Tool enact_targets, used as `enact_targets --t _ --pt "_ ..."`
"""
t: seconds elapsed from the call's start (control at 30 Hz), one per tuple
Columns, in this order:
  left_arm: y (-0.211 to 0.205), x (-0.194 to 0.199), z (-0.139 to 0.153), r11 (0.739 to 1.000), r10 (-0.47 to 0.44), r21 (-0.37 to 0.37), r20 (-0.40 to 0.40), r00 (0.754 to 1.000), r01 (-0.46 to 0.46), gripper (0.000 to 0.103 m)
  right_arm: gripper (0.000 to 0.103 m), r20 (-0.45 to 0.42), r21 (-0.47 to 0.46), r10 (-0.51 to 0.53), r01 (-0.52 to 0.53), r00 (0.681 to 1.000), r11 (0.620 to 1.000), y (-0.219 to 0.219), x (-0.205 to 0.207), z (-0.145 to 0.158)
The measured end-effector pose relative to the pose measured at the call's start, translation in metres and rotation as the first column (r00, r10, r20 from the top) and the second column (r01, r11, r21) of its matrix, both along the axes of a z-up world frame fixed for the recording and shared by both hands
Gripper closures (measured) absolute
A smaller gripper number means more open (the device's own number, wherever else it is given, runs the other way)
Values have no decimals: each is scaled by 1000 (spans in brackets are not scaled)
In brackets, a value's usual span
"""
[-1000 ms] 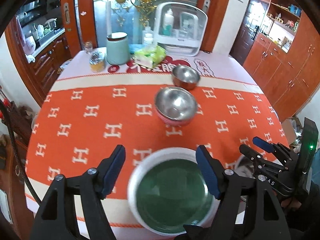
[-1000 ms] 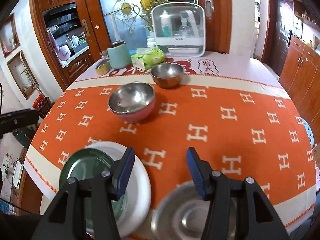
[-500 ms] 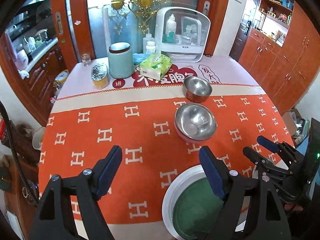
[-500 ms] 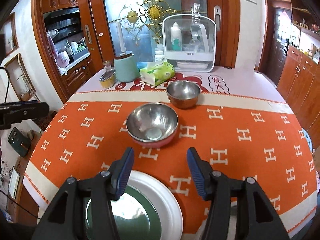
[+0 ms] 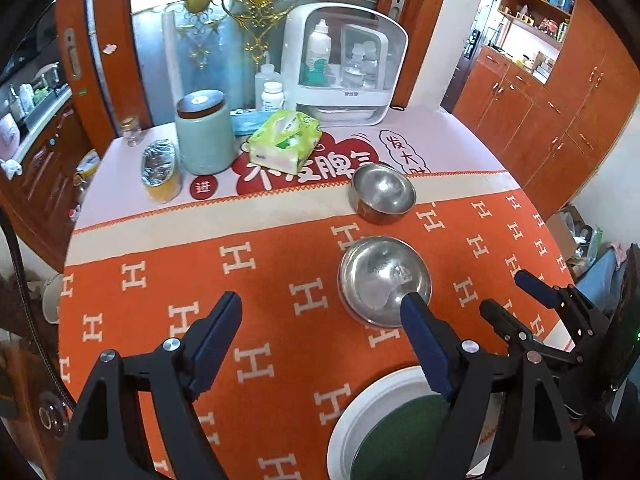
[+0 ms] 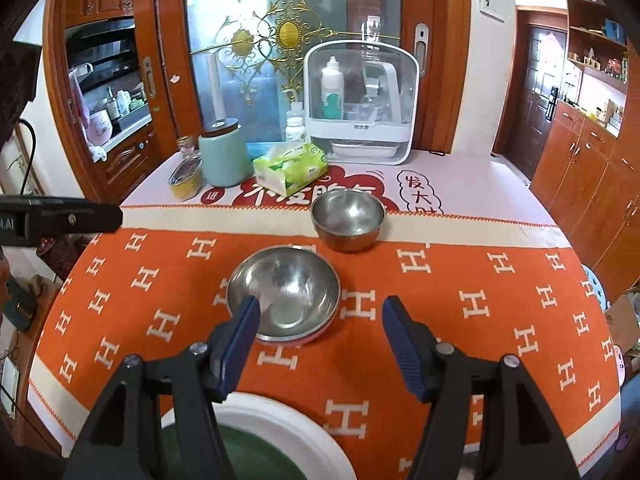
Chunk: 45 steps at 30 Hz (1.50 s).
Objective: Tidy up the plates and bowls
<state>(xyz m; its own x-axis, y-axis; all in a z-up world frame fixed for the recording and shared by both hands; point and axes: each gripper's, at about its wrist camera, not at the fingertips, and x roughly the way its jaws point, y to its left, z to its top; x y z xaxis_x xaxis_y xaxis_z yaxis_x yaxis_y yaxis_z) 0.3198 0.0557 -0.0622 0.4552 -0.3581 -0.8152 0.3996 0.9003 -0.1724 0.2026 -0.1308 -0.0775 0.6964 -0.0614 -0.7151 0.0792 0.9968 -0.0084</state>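
Observation:
A wide steel bowl with a pink underside [image 5: 384, 280] [image 6: 285, 292] sits mid-table. A smaller steel bowl [image 5: 382, 193] [image 6: 348, 220] stands behind it. A white plate [image 5: 360, 416] [image 6: 280, 420] with a green plate [image 5: 396, 436] [image 6: 248, 456] on it lies at the near edge. My left gripper [image 5: 320, 336] is open and empty, above the cloth left of the plates. My right gripper [image 6: 316, 340] is open and empty, just in front of the wide bowl; it also shows in the left wrist view [image 5: 516, 296].
The table has an orange cloth with H marks [image 6: 460, 300]. At the back stand a green jar [image 5: 204, 132], a foil-topped yellow cup [image 5: 160, 172], a tissue pack [image 5: 286, 140] and a white storage case [image 5: 344, 64]. Wooden cabinets [image 5: 560, 112] line the right wall.
Both grippers have risen and pulled back from the plates. The plates have slid to the bottom of both views. A steel dish seen earlier under the right gripper is out of view.

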Motion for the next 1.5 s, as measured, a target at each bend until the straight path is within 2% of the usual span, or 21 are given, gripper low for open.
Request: enact_targets --t 0.07,0.17,0.4,0.63,0.87,1.17,1.23,1.3,1.37,1.5 --pt "-3 5 -5 999 -25 -21 -12 1000 25 23 39 -2 7 -16 16 1000 1000 -2 7 -2" --pt "-9 15 -15 999 -46 -6 -24 999 46 22 39 -19 15 -29 29 999 999 -2 17 -7" --pt "-20 33 -38 997 -80 -23 -63 995 79 23 39 -49 46 -50 52 998 998 -2 30 -24" --pt "-32 53 -72 996 -78 -51 -156 985 71 23 39 -77 100 -68 76 995 992 -6 38 -44" --pt "-47 66 -107 996 -92 -38 -210 973 86 23 39 -121 224 -122 146 985 963 -13 42 -70" --pt "-63 75 -146 995 -101 -23 -244 964 99 23 39 -184 290 -144 193 972 937 -16 51 -100" --pt "-63 77 -153 995 -100 -37 -257 961 94 26 39 -200 300 -144 201 969 933 -18 53 -106" --pt "-62 78 -160 996 -88 -58 -280 956 75 27 41 -209 316 -145 207 967 926 -21 55 -111" --pt "-61 80 -166 996 -76 -75 -303 950 56 29 50 -212 335 -145 211 966 918 -23 56 -114" --pt "-59 79 -177 996 -66 -78 -325 943 42 34 60 -230 355 -154 230 961 906 -26 59 -123"
